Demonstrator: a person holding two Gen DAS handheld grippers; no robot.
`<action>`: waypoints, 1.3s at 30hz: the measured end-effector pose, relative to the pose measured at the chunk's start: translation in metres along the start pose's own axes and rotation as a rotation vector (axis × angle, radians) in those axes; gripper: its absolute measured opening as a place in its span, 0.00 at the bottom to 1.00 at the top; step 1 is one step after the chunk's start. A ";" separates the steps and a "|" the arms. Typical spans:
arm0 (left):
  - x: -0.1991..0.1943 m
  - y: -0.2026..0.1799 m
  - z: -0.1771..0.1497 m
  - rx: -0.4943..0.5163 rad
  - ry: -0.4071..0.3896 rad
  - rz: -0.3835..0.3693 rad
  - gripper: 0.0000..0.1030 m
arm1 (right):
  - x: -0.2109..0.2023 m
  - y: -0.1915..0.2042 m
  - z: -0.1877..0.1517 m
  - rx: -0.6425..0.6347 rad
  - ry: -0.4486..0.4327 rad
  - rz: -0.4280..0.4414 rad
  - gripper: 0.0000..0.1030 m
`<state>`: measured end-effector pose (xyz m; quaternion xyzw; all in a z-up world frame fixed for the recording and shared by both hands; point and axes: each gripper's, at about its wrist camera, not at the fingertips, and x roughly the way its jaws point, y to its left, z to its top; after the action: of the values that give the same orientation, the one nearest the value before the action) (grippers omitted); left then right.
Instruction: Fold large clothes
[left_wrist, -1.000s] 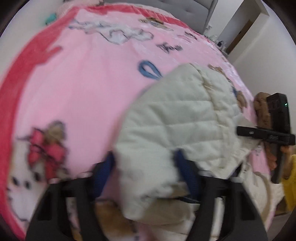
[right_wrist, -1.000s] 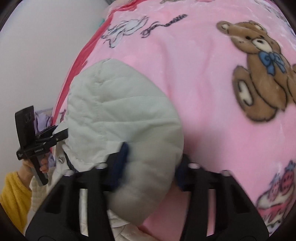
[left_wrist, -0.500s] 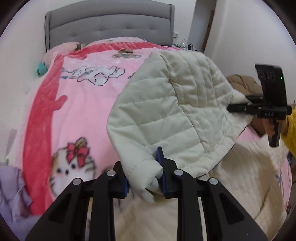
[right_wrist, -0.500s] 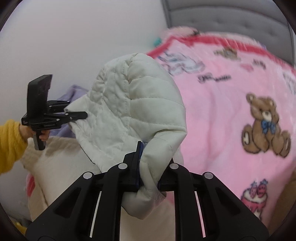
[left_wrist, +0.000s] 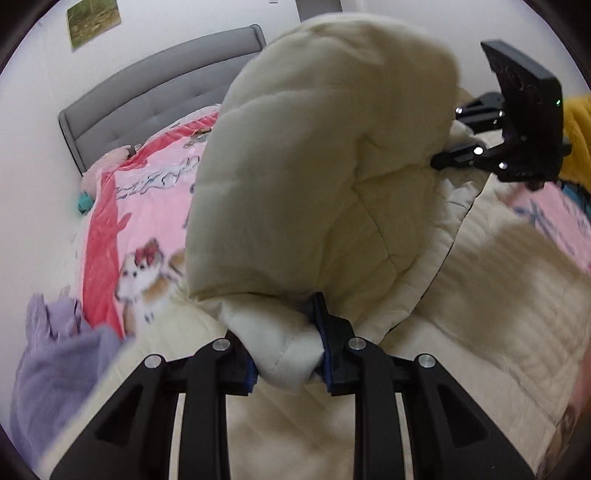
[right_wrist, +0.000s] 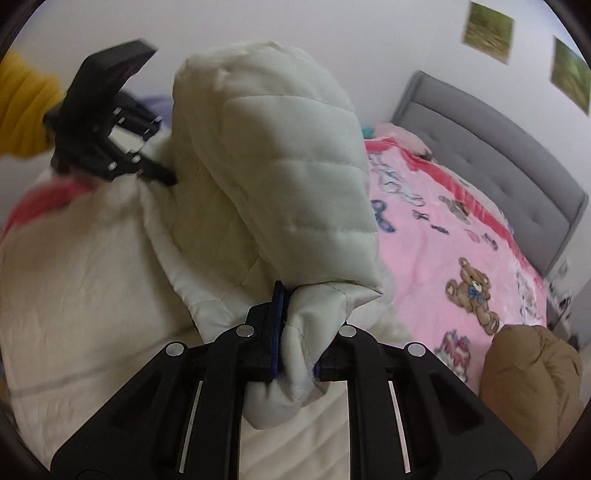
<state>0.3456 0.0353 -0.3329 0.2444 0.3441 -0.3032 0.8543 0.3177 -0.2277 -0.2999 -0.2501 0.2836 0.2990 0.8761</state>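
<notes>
A cream quilted jacket (left_wrist: 317, 155) (right_wrist: 273, 177) lies on a pink cartoon blanket (left_wrist: 144, 206) (right_wrist: 450, 236), with one end lifted off the bed. My left gripper (left_wrist: 286, 360) is shut on a bunched corner of that raised end. The right gripper (right_wrist: 297, 354) is shut on the other corner of the same end. The lifted part arches up between them, while the rest of the jacket (left_wrist: 480, 295) (right_wrist: 74, 277) spreads flat below. Each view shows the other gripper (left_wrist: 517, 129) (right_wrist: 107, 122), held by a hand in a yellow sleeve.
A grey padded headboard (left_wrist: 159, 96) (right_wrist: 491, 158) stands at the far end of the bed. A lilac garment (left_wrist: 55, 354) lies at the left edge, and a tan puffy garment (right_wrist: 532, 380) sits at the right. Pictures (right_wrist: 487, 26) hang on the white wall.
Both grippers closed on the jacket's end and lifted it off the blanket, carrying it back over the rest of the jacket. Both views rolled and now show the headboard and walls.
</notes>
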 end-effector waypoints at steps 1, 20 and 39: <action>-0.003 -0.016 -0.011 0.029 -0.002 0.024 0.25 | -0.004 0.011 -0.005 -0.016 0.001 -0.005 0.12; -0.002 -0.065 -0.063 0.495 -0.116 0.251 0.40 | 0.009 0.050 -0.043 -0.326 0.034 -0.105 0.39; 0.018 -0.066 -0.050 0.848 -0.179 0.413 0.93 | 0.001 0.085 -0.020 -0.610 0.044 -0.114 0.16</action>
<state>0.2886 0.0145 -0.3919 0.6075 0.0597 -0.2607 0.7479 0.2543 -0.1803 -0.3376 -0.5232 0.1852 0.3154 0.7697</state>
